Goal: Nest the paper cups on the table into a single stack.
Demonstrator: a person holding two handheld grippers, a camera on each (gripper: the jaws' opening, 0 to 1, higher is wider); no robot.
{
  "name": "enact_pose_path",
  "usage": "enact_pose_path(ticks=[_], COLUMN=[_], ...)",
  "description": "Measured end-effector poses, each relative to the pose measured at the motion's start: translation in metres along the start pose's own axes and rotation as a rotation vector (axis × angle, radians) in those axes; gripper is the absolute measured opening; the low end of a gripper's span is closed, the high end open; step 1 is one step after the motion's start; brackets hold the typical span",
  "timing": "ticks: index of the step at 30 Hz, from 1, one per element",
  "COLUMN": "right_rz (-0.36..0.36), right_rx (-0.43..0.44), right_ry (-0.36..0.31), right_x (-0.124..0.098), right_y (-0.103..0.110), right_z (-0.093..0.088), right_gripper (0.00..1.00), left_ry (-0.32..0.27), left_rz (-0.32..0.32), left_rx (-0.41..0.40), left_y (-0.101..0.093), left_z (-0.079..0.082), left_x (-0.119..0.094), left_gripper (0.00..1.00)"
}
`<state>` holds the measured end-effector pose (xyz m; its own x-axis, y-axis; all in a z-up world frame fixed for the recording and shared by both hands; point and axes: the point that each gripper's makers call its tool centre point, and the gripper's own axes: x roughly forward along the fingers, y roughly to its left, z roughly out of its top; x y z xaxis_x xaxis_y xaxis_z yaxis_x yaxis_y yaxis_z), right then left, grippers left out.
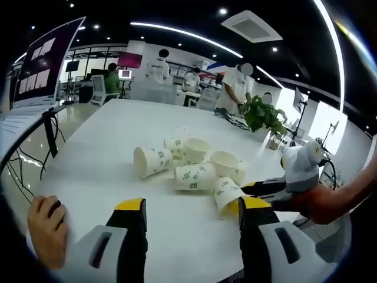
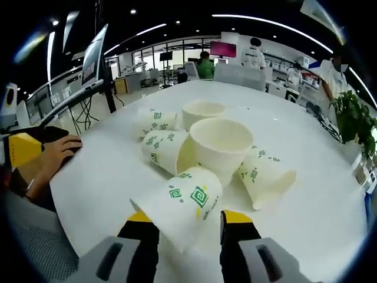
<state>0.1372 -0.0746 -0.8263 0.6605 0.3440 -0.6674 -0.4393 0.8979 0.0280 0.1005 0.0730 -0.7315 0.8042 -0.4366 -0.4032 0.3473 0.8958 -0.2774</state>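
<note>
Several white paper cups with green marks lie clustered mid-table. In the left gripper view one cup (image 1: 152, 161) lies on its side at the left, another (image 1: 194, 177) beside it, and two upright cups (image 1: 195, 149) (image 1: 228, 165) stand behind. My left gripper (image 1: 192, 206) is open just short of the cluster, with nothing between its jaws. My right gripper (image 2: 188, 218) is shut on a cup lying on its side (image 2: 182, 206), base towards the camera. Beyond it stands an upright cup (image 2: 221, 141). The right gripper (image 1: 259, 190) and its cup (image 1: 225, 194) also appear at the cluster's right.
A hand (image 1: 47, 227) rests on the white table (image 1: 118, 124) at the near left. A potted plant (image 1: 262, 112) stands at the far right edge, a large screen (image 1: 47, 59) at the left. People stand behind the table's far end.
</note>
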Motion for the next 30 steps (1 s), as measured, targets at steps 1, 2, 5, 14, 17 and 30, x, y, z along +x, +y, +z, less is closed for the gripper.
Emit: enact_pose_path(ticks=[1, 2, 5, 14, 17, 30], right_rz=[0.000, -0.002, -0.005, -0.005, 0.002, 0.034], right_rx=[0.000, -0.007, -0.015, -0.031, -0.032, -0.057], right_ry=[-0.001, -0.002, -0.011, -0.019, -0.017, -0.004], right_x=[-0.001, -0.004, -0.004, -0.011, -0.012, -0.027], right_y=[0.000, 0.000, -0.004, -0.013, -0.015, -0.015], right_z=[0.000, -0.002, -0.001, 0.000, 0.001, 0.003], right_gripper=[0.30, 0.27, 0.16, 0.00, 0.00, 0.00], left_ry=[0.000, 0.001, 0.002, 0.007, 0.009, 0.008], left_rz=[0.000, 0.000, 0.000, -0.005, -0.008, -0.011], left_rx=[0.000, -0.002, -0.003, 0.011, 0.015, 0.018], left_y=[0.000, 0.000, 0.001, -0.001, -0.002, -0.002], left_z=[0.000, 0.000, -0.001, -0.002, -0.003, -0.003], left_x=[0.000, -0.001, 0.001, 0.002, 0.002, 0.002], left_gripper=[0.62, 0.62, 0.62, 0.63, 0.63, 0.62])
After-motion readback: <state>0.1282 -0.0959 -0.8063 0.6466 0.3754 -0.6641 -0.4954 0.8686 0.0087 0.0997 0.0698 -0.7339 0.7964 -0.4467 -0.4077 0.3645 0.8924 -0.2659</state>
